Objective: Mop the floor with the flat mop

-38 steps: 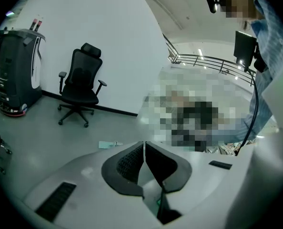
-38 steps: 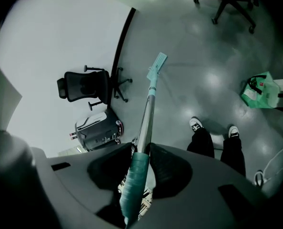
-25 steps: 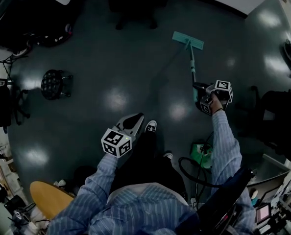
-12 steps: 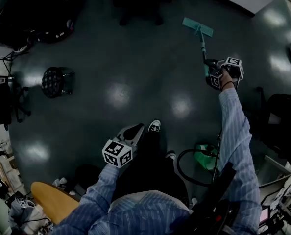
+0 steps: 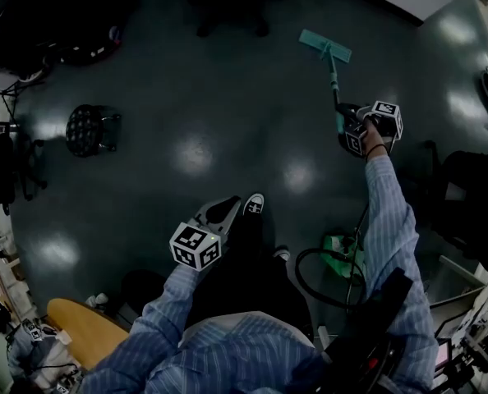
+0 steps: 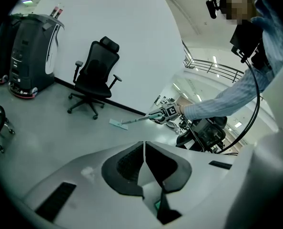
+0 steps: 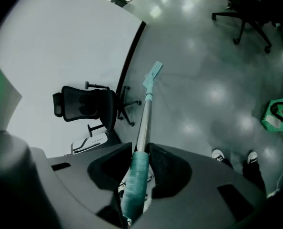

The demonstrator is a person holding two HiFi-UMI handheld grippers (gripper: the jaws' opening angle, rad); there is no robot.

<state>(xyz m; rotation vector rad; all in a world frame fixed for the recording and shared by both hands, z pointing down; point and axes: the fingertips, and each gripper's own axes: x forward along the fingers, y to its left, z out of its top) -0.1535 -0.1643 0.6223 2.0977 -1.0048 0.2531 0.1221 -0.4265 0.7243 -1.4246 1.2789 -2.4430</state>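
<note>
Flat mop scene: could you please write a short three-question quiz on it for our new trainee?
1. True or false: the claw of the left gripper is shut and empty.
2. The right gripper holds the flat mop by: A its head, B its teal grip, C its bare metal shaft.
3. Fill in: the mop head lies on the ___.
Key: 1 true; 2 B; 3 floor.

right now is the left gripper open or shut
Shut. The left gripper is empty: in its own view the fingers meet along a thin seam, with nothing between them.
</note>
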